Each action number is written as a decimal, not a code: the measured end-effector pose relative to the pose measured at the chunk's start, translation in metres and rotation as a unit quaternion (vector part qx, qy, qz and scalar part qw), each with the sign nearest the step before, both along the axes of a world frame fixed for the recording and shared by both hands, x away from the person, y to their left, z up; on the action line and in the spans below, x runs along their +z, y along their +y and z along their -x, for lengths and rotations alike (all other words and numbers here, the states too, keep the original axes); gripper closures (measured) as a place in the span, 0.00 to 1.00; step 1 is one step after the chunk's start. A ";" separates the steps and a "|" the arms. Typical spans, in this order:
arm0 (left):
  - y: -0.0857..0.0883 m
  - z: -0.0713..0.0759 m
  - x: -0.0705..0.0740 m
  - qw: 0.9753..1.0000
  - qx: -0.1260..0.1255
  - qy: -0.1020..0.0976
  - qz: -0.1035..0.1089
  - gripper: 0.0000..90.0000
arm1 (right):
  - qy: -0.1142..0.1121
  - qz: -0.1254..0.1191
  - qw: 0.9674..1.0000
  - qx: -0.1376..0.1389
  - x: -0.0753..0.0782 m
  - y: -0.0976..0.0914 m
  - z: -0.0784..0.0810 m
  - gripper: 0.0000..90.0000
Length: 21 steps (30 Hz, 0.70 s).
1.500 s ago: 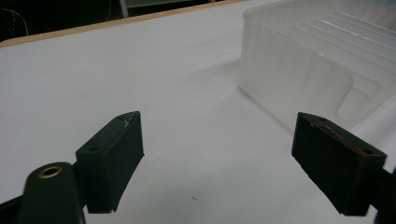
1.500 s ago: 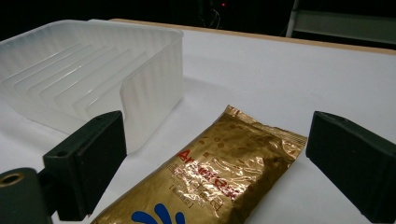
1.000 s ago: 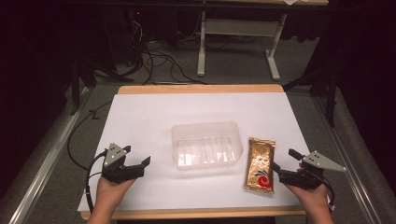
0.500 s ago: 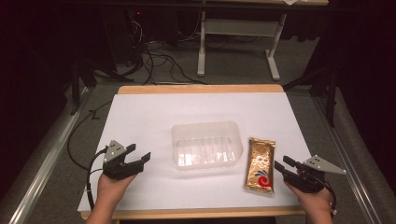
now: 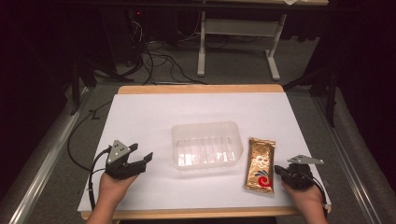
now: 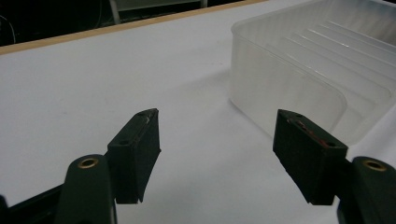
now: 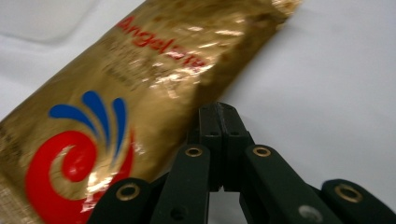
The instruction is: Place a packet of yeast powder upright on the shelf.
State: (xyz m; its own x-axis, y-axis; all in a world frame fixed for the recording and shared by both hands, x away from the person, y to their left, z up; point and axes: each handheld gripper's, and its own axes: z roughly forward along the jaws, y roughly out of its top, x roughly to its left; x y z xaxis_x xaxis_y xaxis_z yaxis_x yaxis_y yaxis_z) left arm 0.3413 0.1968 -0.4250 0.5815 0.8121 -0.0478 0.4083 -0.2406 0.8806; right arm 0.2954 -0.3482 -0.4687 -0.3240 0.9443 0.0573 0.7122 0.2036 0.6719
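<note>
From the high view, a gold packet [image 5: 259, 164] lies flat on the white table [image 5: 154, 114], just right of a clear tub [image 5: 206, 144] at the middle. Its long axis runs away from the person and leans a little to the right at the far end; the red swirl end points toward the person. The right tool [image 5: 280, 170] sits low just beside the packet's near right edge, whether touching it is hard to tell from up here. The left tool [image 5: 141, 159] rests well left of the tub, aimed toward it.

The left gripper view gives what the high one cannot: its jaws stand plainly apart with bare table between them, and the tub's [image 6: 317, 79] ribbed floor and near wall lie just ahead to the right.

The right gripper view shows the right tool's [image 7: 219, 116] jaws pressed together, having just been closing, with nothing between them, their tip at the packet's [image 7: 140, 88] edge. Here the packet runs diagonally, with the red and blue swirl nearest and red lettering farther along.
</note>
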 end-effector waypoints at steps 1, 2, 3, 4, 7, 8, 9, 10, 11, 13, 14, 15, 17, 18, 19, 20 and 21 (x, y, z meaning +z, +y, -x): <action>0.001 0.000 0.000 1.000 -0.001 -0.001 0.004 0.36 | 0.001 0.002 1.000 0.009 -0.001 0.004 0.001 1.00; 0.001 0.000 0.000 1.000 -0.001 -0.002 0.006 0.36 | -0.001 0.006 1.000 0.023 -0.001 0.007 0.002 1.00; 0.001 0.000 0.000 1.000 -0.001 -0.002 0.006 0.36 | -0.001 0.006 1.000 0.023 -0.001 0.007 0.002 1.00; 0.002 0.000 0.001 1.000 -0.002 -0.003 0.009 0.36 | 0.004 0.002 0.999 0.049 -0.001 0.015 0.007 1.00; 0.000 0.000 0.000 1.000 -0.005 -0.001 0.006 0.36 | 0.008 -0.011 0.995 0.095 0.000 0.026 0.014 1.00; 0.000 0.000 0.000 1.000 -0.006 -0.002 0.005 0.36 | 0.005 -0.015 0.994 0.108 0.001 0.029 0.016 1.00; -0.001 0.000 0.000 1.000 -0.006 -0.002 0.005 0.36 | 0.003 -0.020 0.994 0.108 0.003 0.030 0.017 1.00; -0.001 0.000 0.000 1.000 -0.006 -0.003 0.004 0.36 | -0.001 -0.025 0.994 0.104 0.004 0.030 0.018 1.00; -0.001 0.000 0.000 1.000 -0.006 -0.003 0.004 0.36 | -0.001 -0.025 0.994 0.104 0.004 0.030 0.018 1.00; -0.002 0.001 0.000 1.000 -0.006 -0.003 0.001 0.36 | -0.032 -0.039 0.996 0.073 0.012 0.019 0.019 1.00; -0.001 0.001 0.000 1.000 -0.006 -0.003 0.000 0.36 | -0.039 -0.040 0.996 0.065 0.014 0.016 0.018 1.00; -0.001 0.001 -0.001 1.000 -0.005 -0.003 -0.001 0.35 | -0.049 -0.042 0.996 0.053 0.016 0.014 0.017 1.00; 0.001 0.002 -0.001 1.000 -0.001 -0.005 -0.002 0.35 | -0.065 -0.041 0.997 0.030 0.020 0.010 0.009 1.00; 0.002 0.003 -0.001 1.000 0.001 -0.004 0.001 0.35 | -0.072 -0.041 0.996 0.019 0.023 0.008 0.004 1.00; 0.004 0.004 -0.001 1.000 0.004 -0.005 0.003 0.35 | -0.079 -0.040 0.996 0.006 0.025 0.007 -0.004 1.00; 0.006 0.006 -0.001 1.000 0.007 -0.006 0.003 0.34 | -0.084 -0.036 0.996 -0.005 0.027 0.006 -0.012 1.00; 0.009 0.008 -0.001 1.000 0.009 -0.007 0.003 0.34 | -0.088 -0.031 0.996 -0.013 0.029 0.005 -0.021 1.00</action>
